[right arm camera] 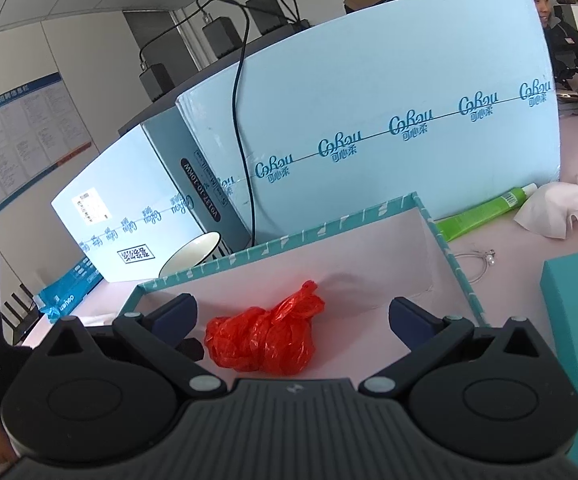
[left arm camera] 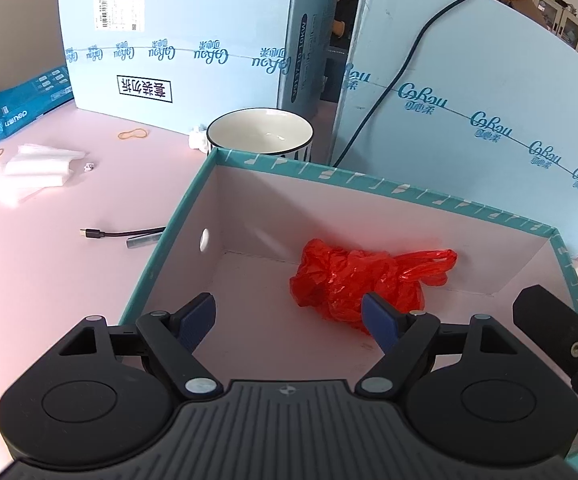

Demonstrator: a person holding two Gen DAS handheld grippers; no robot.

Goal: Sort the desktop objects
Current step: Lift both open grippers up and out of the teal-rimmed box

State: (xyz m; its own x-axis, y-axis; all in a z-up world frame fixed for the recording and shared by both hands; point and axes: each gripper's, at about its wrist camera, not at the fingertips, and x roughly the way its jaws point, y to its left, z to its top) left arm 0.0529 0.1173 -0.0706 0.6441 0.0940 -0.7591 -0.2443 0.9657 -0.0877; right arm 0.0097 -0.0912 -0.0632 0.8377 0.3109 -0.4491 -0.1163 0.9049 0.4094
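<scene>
Hovering over the teal box (left arm camera: 177, 216) with jaws spread and empty, the left gripper (left arm camera: 289, 320) and right gripper (right arm camera: 293, 320) both face the crumpled red bag (left arm camera: 353, 280) on its floor, nearer the right gripper, lying crosswise.

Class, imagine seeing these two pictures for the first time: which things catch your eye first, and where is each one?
The crumpled red plastic bag stands out most, lying alone on the floor of the open teal-rimmed box. Both the left gripper and right gripper hang over the box, open and empty. Behind the box stands a white bowl against tall pale blue cartons.
</scene>
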